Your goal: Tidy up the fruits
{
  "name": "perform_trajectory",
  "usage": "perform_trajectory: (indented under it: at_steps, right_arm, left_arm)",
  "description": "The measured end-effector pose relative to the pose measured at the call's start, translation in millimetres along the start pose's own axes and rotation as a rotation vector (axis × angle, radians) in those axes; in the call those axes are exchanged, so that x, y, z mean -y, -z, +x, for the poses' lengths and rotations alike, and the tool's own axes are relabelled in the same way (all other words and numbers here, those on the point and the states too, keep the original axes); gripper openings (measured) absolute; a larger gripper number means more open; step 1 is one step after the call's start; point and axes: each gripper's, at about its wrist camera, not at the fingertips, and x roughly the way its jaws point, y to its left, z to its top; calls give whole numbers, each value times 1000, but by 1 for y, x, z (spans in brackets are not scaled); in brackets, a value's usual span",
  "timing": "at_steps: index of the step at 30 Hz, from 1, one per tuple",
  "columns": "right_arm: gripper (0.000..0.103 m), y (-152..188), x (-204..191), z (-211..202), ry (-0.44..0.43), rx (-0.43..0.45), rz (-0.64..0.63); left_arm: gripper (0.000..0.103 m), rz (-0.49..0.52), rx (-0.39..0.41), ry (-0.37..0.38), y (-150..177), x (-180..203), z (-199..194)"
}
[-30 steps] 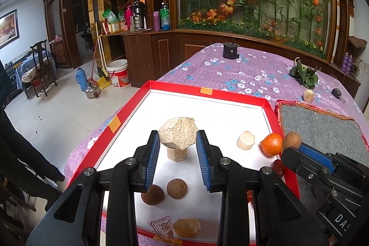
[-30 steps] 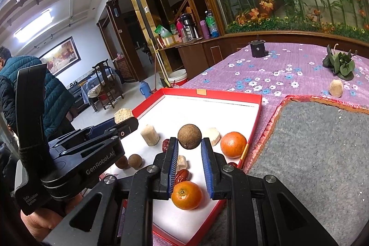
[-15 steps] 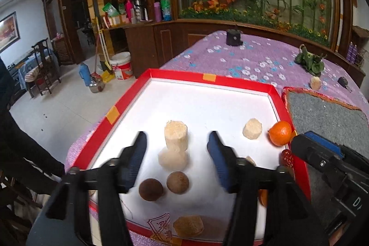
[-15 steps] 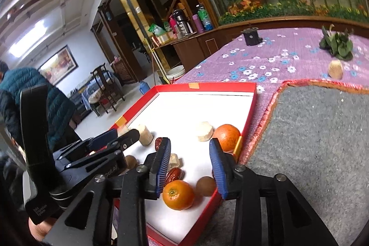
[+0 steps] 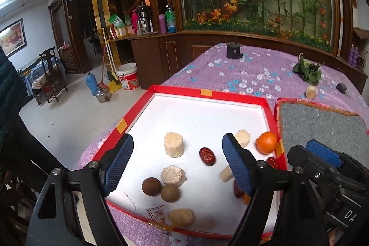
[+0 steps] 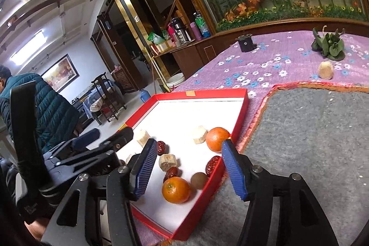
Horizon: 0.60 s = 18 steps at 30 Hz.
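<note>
Two grippers, both spread wide and empty, hover over the near end of the red tray (image 5: pixel 208 93). Left gripper (image 5: pixel 177 163): jaws parted above pale cut chunks (image 5: pixel 174 144) and two brown round fruits (image 5: pixel 160 189). Right gripper (image 6: pixel 188 168): jaws parted above the near orange (image 6: pixel 176 189), a small brown fruit (image 6: pixel 199 180) and red dates (image 6: pixel 171 173).

Contents: all fruit lies loose on the white tray floor; a second orange (image 6: pixel 216 138) sits by the right wall, and one pale piece (image 6: pixel 325 70) rests apart on the purple cloth (image 6: pixel 265 61).

Handling note: the next pick likely goes best by centring on a single fruit, descending straight, and closing gently so round pieces do not roll.

Obscured: the left gripper's right finger (image 5: pixel 237 167) covers a date and part of an orange; the tray's near corners are cut off.
</note>
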Motion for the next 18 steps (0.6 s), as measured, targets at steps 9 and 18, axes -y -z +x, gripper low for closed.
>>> perform_trajectory:
  at_steps: [9, 18]
  right_arm:
    - [82, -21, -5, -50, -22, 74, -11]
    - [89, -30, -24, -87, -1, 136, -99]
  left_arm:
    - [84, 11, -21, 5, -12, 11, -23]
    - [84, 14, 14, 3, -23, 14, -53]
